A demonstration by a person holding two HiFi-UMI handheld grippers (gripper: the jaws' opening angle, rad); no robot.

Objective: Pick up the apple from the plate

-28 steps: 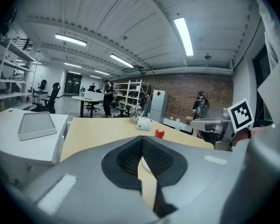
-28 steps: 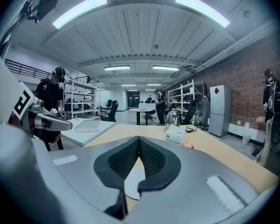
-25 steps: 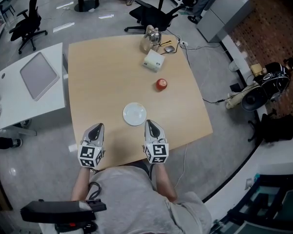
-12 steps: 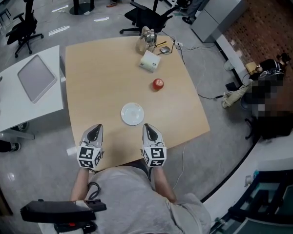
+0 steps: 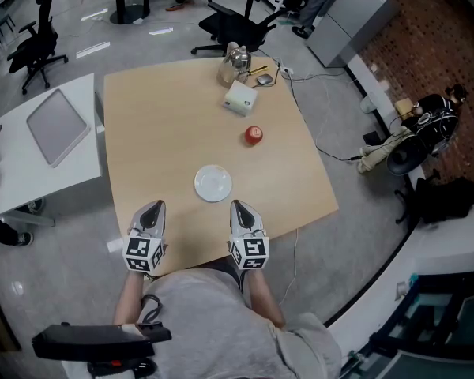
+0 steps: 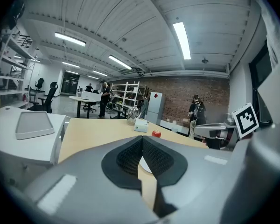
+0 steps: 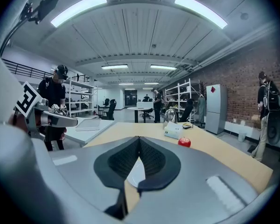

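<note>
Beyond left gripper and right gripper: bare plate, then red apple on table.
Jaws: both pairs were closed, empty.
Risk: closed jaws could roll red apple away.

My left gripper & right gripper: grey shells, black ribbed pads, b/w marker cubes (the end nearest my grey T-shirt).

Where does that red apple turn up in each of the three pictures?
Head view: the apple lies bare on the table, right of the middle, just below the white box.
Left gripper view: apple near the middle, just right of the white box.
Right gripper view: apple right of the middle, beside the white box.
Shared landmark: the white box.
</note>
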